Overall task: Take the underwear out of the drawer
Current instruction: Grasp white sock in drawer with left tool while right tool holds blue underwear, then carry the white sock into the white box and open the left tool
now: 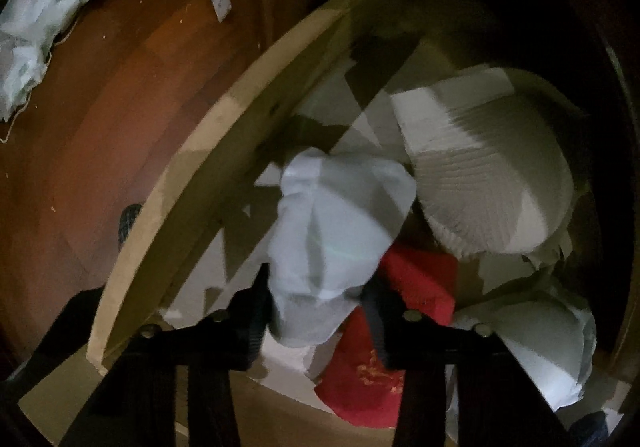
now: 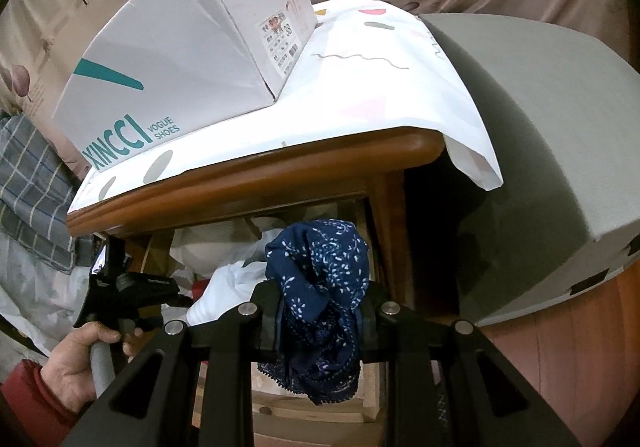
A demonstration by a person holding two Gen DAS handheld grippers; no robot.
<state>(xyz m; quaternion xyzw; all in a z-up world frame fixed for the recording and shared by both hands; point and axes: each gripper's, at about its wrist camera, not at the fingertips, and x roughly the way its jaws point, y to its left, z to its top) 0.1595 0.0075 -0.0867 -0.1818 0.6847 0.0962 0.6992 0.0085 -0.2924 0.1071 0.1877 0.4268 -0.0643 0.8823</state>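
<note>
Lifting calls for care: left gripper (image 1: pixel 316 307) clamped on white underwear (image 1: pixel 340 223) inside the drawer (image 1: pixel 224 135); best raised straight up, clear of the rim and red cloth (image 1: pixel 416 283) beneath. Right gripper (image 2: pixel 320 323) shut tight on blue underwear (image 2: pixel 320 287), already out, held before the drawer.

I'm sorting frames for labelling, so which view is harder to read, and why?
Left wrist view: dim, blocky and motion-blurred, the white garment in the drawer soft-edged. Right wrist view: bright and sharp, shoe box lettering readable, though fisheye bends the nightstand edge.
</note>
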